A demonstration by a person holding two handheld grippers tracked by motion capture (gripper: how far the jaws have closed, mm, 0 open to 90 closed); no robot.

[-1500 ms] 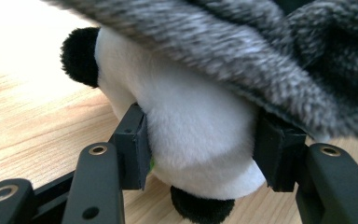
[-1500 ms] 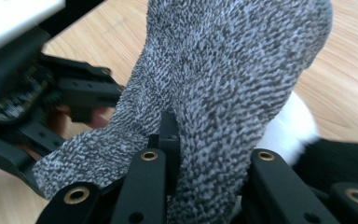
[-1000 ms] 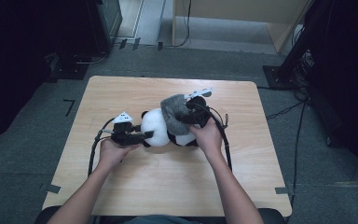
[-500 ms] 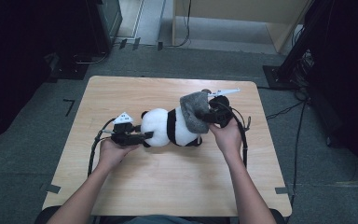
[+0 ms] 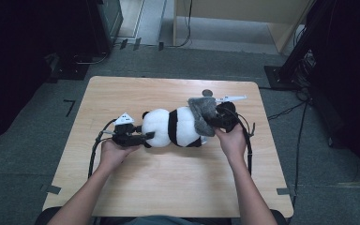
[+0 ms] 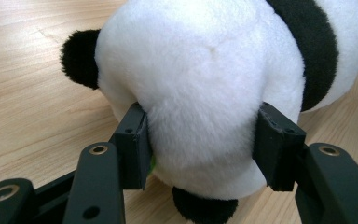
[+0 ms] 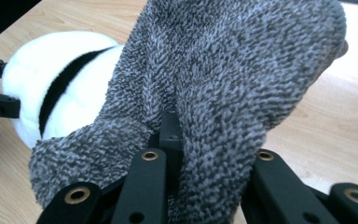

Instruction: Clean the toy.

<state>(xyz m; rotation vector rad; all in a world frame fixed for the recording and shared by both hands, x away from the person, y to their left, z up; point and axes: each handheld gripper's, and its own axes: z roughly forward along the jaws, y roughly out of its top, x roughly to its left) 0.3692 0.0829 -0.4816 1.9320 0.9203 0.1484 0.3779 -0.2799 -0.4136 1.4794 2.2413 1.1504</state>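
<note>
1. Panda toy (image 5: 176, 127) lies on its side across the middle of our wooden table (image 5: 168, 187), its white rump pointing left and its other end pointing right.
2. We hold the left gripper (image 5: 138, 137) at the toy's left end, low on the table.
3. Seen from the left gripper view, its jaws stand partly apart and clamp the white plush of the panda toy (image 6: 205, 93) between them, one pad (image 6: 135, 140) pressed into each flank.
4. A black ear or paw sticks out at the far left of the rump there, and another black tuft lies near the jaws.
5. We hold the right gripper (image 5: 215, 123) at the toy's right end, gripping a grey fuzzy sock (image 5: 202, 112).
6. The right gripper view has its jaws nearly together, pinching a fold of the grey fuzzy sock (image 7: 233, 70), which drapes over both of them.
7. The sock sits against the toy's right end; whether it covers that end, we cannot tell.
</note>
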